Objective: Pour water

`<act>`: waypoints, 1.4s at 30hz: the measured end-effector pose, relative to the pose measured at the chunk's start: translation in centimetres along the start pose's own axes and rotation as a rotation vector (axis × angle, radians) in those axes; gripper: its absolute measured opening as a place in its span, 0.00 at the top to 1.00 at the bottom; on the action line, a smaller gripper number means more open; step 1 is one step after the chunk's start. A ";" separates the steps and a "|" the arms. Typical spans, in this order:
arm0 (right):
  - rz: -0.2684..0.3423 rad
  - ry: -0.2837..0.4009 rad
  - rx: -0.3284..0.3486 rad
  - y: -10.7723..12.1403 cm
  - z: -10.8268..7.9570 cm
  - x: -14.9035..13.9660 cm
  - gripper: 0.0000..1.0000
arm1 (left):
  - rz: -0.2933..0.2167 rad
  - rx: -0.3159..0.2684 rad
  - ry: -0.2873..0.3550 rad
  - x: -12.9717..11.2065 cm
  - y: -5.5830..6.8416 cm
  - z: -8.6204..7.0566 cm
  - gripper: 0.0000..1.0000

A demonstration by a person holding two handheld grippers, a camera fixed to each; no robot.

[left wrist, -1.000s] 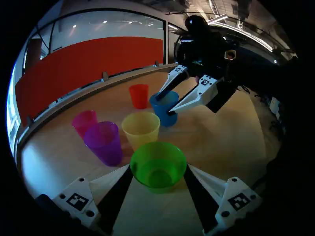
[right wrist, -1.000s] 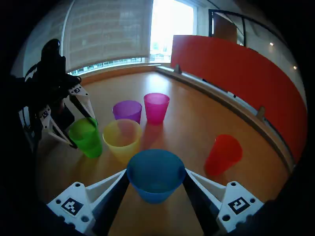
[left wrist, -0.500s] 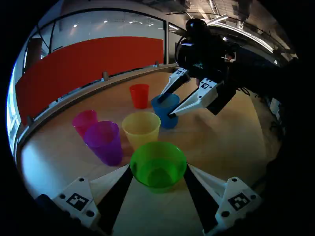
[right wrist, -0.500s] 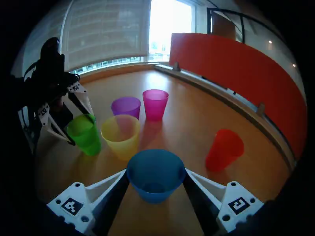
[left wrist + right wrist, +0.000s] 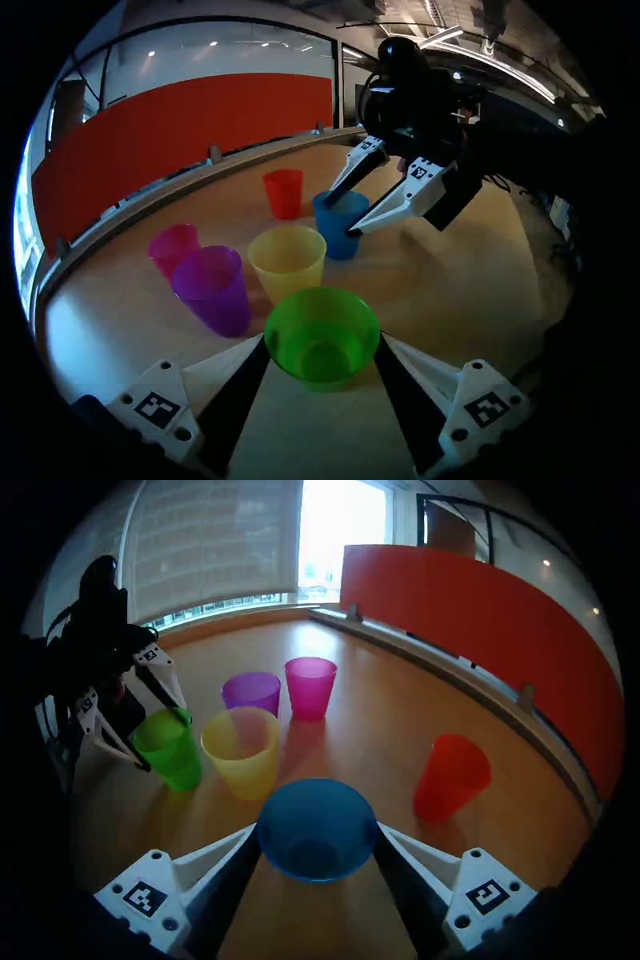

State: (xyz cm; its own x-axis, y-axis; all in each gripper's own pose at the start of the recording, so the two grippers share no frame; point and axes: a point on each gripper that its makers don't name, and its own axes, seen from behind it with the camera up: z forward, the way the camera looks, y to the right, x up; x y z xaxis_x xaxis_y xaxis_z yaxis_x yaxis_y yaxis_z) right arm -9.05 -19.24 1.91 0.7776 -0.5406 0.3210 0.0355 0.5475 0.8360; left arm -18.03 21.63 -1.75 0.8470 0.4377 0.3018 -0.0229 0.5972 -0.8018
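Risk: the cups are thin, tapered and smooth, so one could slip down through the fingers or buckle if squeezed hard. A quick tilt would likely spill over the table (image 5: 448,272), and a wide swing could topple the yellow cup (image 5: 286,260) or the purple cup (image 5: 212,288), which stand close by. The left gripper (image 5: 320,346) is closed about halfway, with a finger pressed on each side of the green cup (image 5: 322,336), which is upright and nearest the camera. The right gripper (image 5: 317,832) clamps the blue cup (image 5: 317,824) the same way, beside the yellow cup. It cannot be determined whether either cup holds water or is clear of the table.
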 end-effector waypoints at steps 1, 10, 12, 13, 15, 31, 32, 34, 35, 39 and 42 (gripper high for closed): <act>0.001 0.001 0.000 0.0 0.0 0.0 0.00 | 0.000 0.000 -0.002 0.0 0.0 0.0 0.12; -0.005 -0.013 -0.014 0.3 -0.4 -0.6 0.00 | -0.003 -0.004 -0.013 -0.3 0.2 0.0 0.07; -0.006 -0.013 -0.016 0.2 -0.5 -0.7 0.00 | -0.003 -0.002 -0.017 -0.4 0.2 -0.1 0.07; -0.006 -0.013 -0.016 0.2 -0.6 -0.8 0.00 | -0.004 -0.003 -0.020 -0.5 0.2 -0.1 0.07; -0.005 -0.012 -0.016 0.1 -0.7 -0.9 0.00 | -0.006 -0.003 -0.025 -0.6 0.2 0.0 0.07; 0.007 -0.015 -0.035 -0.6 -2.4 -2.3 0.00 | -0.026 0.037 -0.046 -2.0 -0.6 -1.7 0.07; 0.009 -0.014 -0.036 -0.7 -2.5 -2.3 0.00 | -0.029 0.040 -0.046 -2.1 -0.6 -1.9 0.07; 0.013 -0.013 -0.040 -0.9 -2.8 -2.5 0.00 | -0.032 0.047 -0.045 -2.1 -0.6 -2.3 0.07; 0.014 -0.013 -0.042 -0.9 -3.0 -2.5 0.00 | -0.032 0.051 -0.043 -2.1 -0.6 -2.5 0.07; 0.023 -0.011 -0.053 -1.2 -3.7 -3.0 0.00 | -0.036 0.065 -0.037 -2.2 -0.7 -3.5 0.07; 0.030 -0.012 -0.062 -1.4 -4.4 -3.4 0.00 | -0.041 0.076 -0.033 -2.2 -0.7 -4.1 0.07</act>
State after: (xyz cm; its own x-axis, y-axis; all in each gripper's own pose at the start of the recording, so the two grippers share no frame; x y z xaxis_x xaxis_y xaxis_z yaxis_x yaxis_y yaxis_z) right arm -8.96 -15.41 -2.30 0.7715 -0.5305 0.3513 0.0508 0.6018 0.7970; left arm -17.71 17.52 -3.93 0.8301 0.4327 0.3518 -0.0293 0.6638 -0.7473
